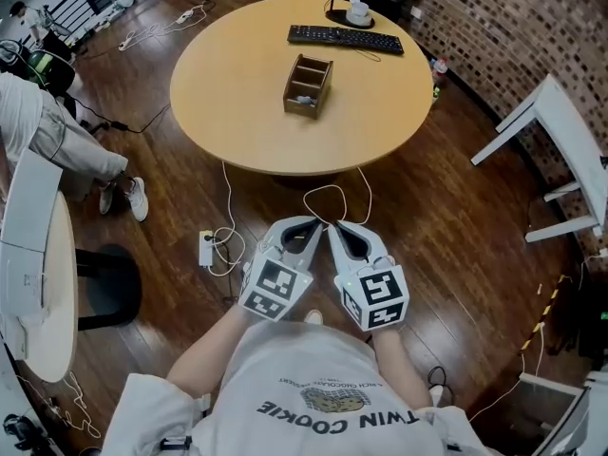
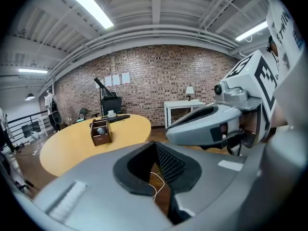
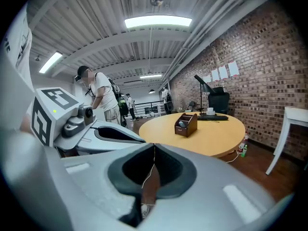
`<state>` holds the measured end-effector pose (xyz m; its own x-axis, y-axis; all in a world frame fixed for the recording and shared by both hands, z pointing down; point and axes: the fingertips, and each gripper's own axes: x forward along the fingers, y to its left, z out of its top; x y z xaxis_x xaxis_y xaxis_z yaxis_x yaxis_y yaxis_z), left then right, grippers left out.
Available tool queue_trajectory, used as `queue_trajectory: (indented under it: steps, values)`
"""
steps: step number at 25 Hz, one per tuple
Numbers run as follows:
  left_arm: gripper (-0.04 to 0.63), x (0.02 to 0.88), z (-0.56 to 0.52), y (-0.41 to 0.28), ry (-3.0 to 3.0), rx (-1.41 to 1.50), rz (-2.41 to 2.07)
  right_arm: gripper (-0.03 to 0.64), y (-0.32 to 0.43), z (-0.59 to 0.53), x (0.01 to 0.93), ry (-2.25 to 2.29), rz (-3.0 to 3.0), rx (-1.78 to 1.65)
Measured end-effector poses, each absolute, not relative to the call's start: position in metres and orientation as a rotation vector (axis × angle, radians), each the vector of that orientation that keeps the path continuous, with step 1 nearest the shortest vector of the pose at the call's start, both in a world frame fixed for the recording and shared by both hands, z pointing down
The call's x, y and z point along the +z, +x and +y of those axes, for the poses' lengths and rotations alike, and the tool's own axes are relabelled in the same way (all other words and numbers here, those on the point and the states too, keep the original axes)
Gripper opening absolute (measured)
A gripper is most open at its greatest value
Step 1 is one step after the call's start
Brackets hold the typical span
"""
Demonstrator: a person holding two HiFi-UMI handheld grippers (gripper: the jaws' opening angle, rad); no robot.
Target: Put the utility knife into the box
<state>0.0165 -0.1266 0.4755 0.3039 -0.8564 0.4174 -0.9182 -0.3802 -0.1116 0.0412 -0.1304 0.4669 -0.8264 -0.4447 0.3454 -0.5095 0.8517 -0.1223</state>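
Both grippers are hovering side by side close to the person's chest, well apart from the round table. L gripper is clenched, tips meeting, nothing betw. them. R gripper is likewise pressed together, nothing in its jaws. The wooden divided box is sitting upright mid-table, w/ a keyboard beyond it. A small grey item is lying in the box's near-end compartment. Can't tell if that's the utility knife; too small.
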Motion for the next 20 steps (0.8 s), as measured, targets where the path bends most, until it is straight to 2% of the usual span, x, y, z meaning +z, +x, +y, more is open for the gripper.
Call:
queue_trajectory:
  steps: [9,20]
  values:
    - [0.008,0.454,-0.076,0.047,2.344,0.522,-1.766,0.003,0.067,-0.081,0.456,0.667,-2.751,0.306]
    - [0.008,0.437,-0.006,0.034,2.257,0.444,-1.847,0.003,0.063,-0.017,0.444,0.676,-2.779,0.374]
